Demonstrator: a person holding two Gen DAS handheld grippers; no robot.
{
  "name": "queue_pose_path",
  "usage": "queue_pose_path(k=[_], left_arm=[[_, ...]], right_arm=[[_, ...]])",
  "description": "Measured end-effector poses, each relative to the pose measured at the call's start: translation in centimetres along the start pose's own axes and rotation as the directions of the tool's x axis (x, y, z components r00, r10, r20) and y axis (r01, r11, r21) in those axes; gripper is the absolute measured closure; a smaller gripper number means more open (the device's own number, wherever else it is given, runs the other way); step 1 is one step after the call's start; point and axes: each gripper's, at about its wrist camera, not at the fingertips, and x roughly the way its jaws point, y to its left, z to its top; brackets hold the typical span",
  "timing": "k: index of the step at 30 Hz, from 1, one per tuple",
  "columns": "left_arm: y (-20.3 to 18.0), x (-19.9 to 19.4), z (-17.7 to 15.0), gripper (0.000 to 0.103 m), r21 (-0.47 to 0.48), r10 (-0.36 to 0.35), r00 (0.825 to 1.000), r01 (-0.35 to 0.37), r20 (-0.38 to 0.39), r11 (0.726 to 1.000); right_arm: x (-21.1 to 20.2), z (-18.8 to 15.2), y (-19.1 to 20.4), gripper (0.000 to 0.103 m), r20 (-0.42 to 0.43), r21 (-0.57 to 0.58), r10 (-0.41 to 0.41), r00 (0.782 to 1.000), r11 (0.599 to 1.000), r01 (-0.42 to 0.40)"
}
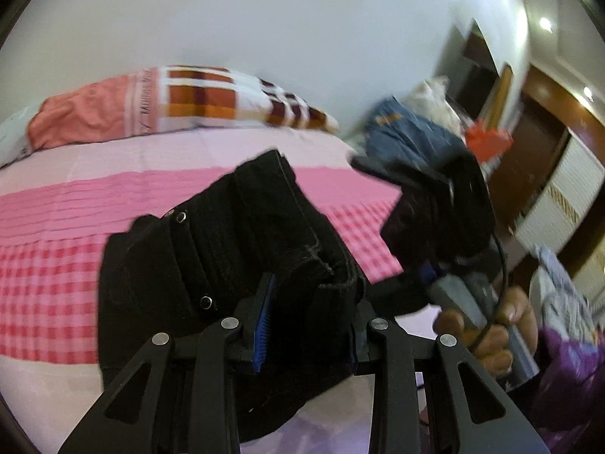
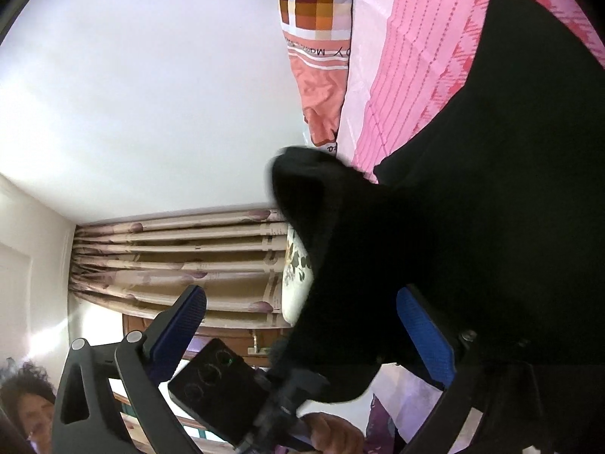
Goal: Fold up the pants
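The black pants [image 1: 227,257] hang bunched above the pink checked bed [image 1: 56,227], waistband and metal studs facing the left wrist camera. My left gripper [image 1: 308,314] is shut on a thick fold of them, blue pads pressed against the cloth on both sides. In the right wrist view, which is rolled sideways, the pants [image 2: 472,208] fill the right half. My right gripper [image 2: 302,325] stands wide open. The cloth drapes against its right pad [image 2: 423,336], while the left pad [image 2: 181,325] is bare. A hand [image 1: 487,325] holds the right tool's handle beside the pants.
A plaid and salmon pillow [image 1: 170,102] lies at the head of the bed. Blue jeans [image 1: 408,132] and other clothes are piled at its far right corner, with purple cloth [image 1: 567,378] lower right. Curtains [image 2: 181,261] and a person's head [image 2: 22,405] show in the right wrist view.
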Motion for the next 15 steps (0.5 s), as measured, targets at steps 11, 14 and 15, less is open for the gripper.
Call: queue_pose_path(k=[11,14,15], left_arm=[[-1.9,2.7,-1.2,0.07,0.124,0.021,0.997,-0.011,-0.077,0.992],[-2.1,3.0,-1.7,0.068,0.145,0.03,0.995,-0.017,-0.091,0.989],[-2.2,3.1,-1.7,0.068,0.157,0.037,0.995,-0.023,-0.093,0.987]], right_arm=[[-0.2,1.5,0.8,0.002,-0.028,-0.073,-0.109,0.994,0.992,0.106],[0.8,1.9,1.4,0.004,-0.066,-0.122,-0.193,0.979,0.975,0.184],[1.1,2.0,1.6,0.005,-0.076,-0.139,-0.221,0.972,0.968,0.21]])
